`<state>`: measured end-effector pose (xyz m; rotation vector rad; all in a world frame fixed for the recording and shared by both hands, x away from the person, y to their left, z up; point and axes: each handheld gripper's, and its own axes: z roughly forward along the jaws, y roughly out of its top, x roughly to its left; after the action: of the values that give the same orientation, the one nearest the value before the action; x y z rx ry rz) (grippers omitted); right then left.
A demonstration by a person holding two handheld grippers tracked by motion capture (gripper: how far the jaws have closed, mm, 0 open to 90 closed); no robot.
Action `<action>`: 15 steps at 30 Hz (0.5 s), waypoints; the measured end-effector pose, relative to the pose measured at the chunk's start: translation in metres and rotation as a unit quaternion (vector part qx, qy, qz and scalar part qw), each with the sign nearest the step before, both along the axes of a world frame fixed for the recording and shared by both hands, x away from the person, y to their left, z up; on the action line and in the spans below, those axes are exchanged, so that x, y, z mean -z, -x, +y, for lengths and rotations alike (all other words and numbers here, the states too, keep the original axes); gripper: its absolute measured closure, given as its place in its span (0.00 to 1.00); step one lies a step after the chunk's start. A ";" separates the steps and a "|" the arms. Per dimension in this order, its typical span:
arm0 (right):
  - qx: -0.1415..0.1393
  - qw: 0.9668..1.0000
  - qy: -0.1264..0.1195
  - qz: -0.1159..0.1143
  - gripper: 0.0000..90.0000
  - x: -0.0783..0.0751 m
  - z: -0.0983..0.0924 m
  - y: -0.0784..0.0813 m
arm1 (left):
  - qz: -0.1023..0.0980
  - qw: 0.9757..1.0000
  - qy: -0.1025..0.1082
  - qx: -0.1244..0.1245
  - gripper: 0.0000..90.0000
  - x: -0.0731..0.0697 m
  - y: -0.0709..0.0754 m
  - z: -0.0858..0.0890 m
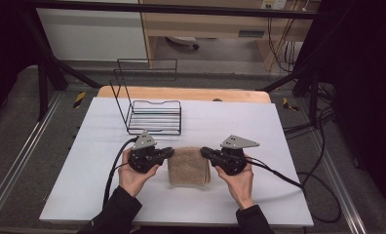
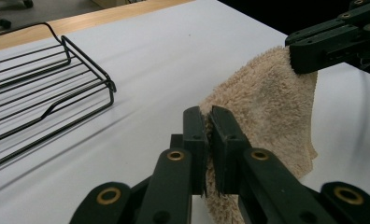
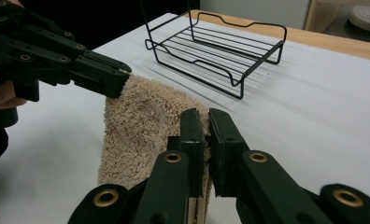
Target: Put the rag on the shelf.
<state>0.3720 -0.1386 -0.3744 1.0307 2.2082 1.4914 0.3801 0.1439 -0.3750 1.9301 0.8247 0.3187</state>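
Note:
A folded beige towel (image 1: 188, 166) hangs between my two grippers over the white table top (image 1: 84, 165). My left gripper (image 1: 170, 152) is shut on the towel's left top corner; in the left gripper view its jaws (image 2: 209, 116) pinch the terry edge (image 2: 262, 102). My right gripper (image 1: 203, 152) is shut on the right top corner, and the right gripper view has its jaws (image 3: 205, 119) clamped on the towel (image 3: 141, 126). The towel's lower part still drapes toward the table. Each gripper view also shows the other gripper's black jaws on the far corner.
A black wire rack (image 1: 154, 116) with a tall wire back stands on the table just behind the grippers, also in the left gripper view (image 2: 43, 88) and the right gripper view (image 3: 220, 51). Cables (image 1: 298, 185) trail off to the right. The table's wooden far edge (image 1: 181, 92) lies beyond.

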 end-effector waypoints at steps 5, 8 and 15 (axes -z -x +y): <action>-0.002 1.000 -0.001 -0.010 0.95 -0.005 0.003 0.002 | -0.007 1.000 0.005 -0.003 0.94 -0.004 0.001 0.004; -0.005 1.000 -0.004 -0.016 0.95 -0.009 0.004 0.003 | -0.011 1.000 0.010 -0.004 0.94 -0.007 0.002 0.007; -0.004 0.999 -0.014 -0.037 0.95 -0.020 0.011 0.005 | -0.026 0.999 0.020 -0.009 0.94 -0.017 0.004 0.014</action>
<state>0.3667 -0.1280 -0.3544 0.9595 2.1494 1.5441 0.3764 0.1575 -0.3583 1.8709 0.8096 0.3590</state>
